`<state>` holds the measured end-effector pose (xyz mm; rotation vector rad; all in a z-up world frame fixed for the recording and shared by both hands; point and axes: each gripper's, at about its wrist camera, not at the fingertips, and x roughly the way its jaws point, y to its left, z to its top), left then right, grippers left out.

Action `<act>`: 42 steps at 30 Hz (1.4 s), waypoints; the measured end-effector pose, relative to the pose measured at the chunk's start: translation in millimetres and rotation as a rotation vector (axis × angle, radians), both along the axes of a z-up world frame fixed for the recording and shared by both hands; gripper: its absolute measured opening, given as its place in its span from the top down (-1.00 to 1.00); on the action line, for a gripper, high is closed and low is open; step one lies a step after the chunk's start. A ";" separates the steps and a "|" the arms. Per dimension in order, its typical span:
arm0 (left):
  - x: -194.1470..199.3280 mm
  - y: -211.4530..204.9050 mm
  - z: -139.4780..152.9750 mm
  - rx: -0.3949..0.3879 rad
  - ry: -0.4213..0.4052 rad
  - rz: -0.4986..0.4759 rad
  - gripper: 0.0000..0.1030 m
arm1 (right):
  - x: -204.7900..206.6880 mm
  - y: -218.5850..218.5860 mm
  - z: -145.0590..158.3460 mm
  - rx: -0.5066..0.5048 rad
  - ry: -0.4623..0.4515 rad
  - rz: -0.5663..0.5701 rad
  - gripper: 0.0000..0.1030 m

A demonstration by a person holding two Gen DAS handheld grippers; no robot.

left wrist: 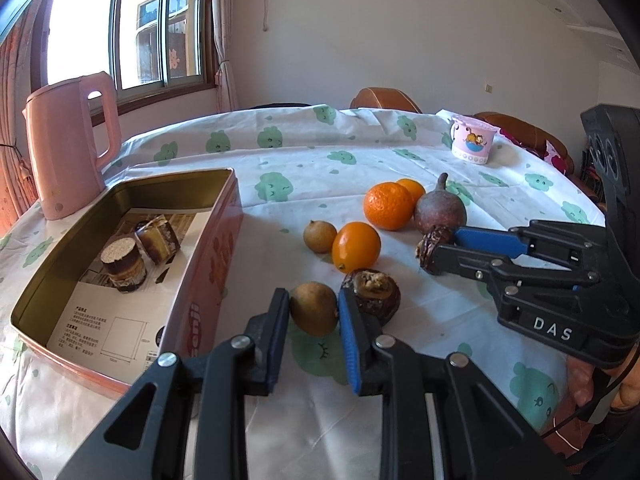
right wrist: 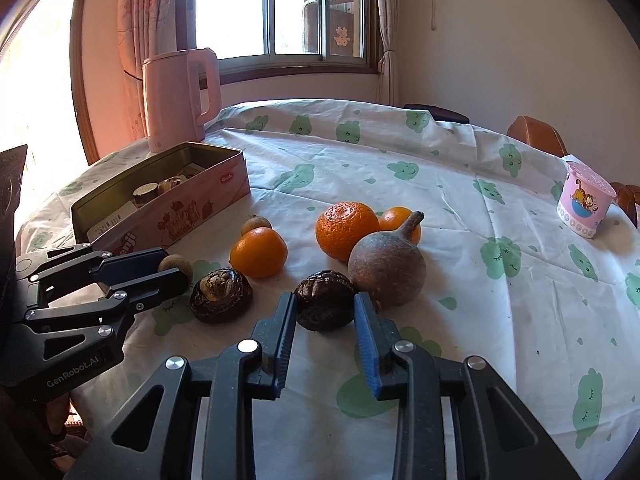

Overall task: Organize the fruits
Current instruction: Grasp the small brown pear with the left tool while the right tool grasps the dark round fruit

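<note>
My left gripper (left wrist: pixel 314 308) is closed around a small brown longan (left wrist: pixel 313 309) resting on the tablecloth; it also shows in the right wrist view (right wrist: pixel 176 266). My right gripper (right wrist: pixel 325 306) is closed around a dark wrinkled fruit (right wrist: pixel 325 305), which also shows in the left wrist view (left wrist: pixel 434 245). Another dark fruit with a pale top (left wrist: pixel 376 294) lies between them. Nearby lie a second longan (left wrist: pixel 319 236), three oranges (left wrist: pixel 356 247) (left wrist: pixel 388 205) (left wrist: pixel 412 189) and a brown stemmed fruit (left wrist: pixel 440 210).
An open pink tin (left wrist: pixel 208 248) holding a leaflet stands at the left. A pink kettle (left wrist: pixel 68 148) stands behind it by the window. A pink cartoon cup (left wrist: pixel 473 140) stands at the far right. Chair backs (left wrist: pixel 384 98) line the table's far edge.
</note>
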<state>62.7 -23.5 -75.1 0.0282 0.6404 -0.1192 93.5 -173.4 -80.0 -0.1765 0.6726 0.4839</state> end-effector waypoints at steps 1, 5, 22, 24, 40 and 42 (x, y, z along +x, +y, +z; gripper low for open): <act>-1.0 -0.1 0.3 0.002 -0.007 0.003 0.48 | -0.5 0.1 0.3 0.000 -0.004 0.000 0.45; -2.5 -1.4 0.6 0.016 -0.022 0.005 0.48 | -2.2 0.7 0.9 -0.005 -0.019 0.001 0.60; 1.8 -1.6 19.2 -0.009 -0.056 -0.005 0.48 | 17.4 -4.7 -9.2 0.046 0.133 0.001 0.04; 4.5 -2.4 23.4 -0.011 -0.060 -0.014 0.48 | 18.9 -1.4 -10.9 0.021 0.149 0.012 -0.05; 26.8 3.5 21.7 -0.060 -0.053 -0.022 0.48 | 35.6 24.8 -11.6 -0.022 0.171 -0.029 -0.14; 26.4 3.9 21.7 -0.062 -0.051 -0.023 0.48 | 37.3 25.4 -10.8 -0.017 0.171 -0.033 -0.14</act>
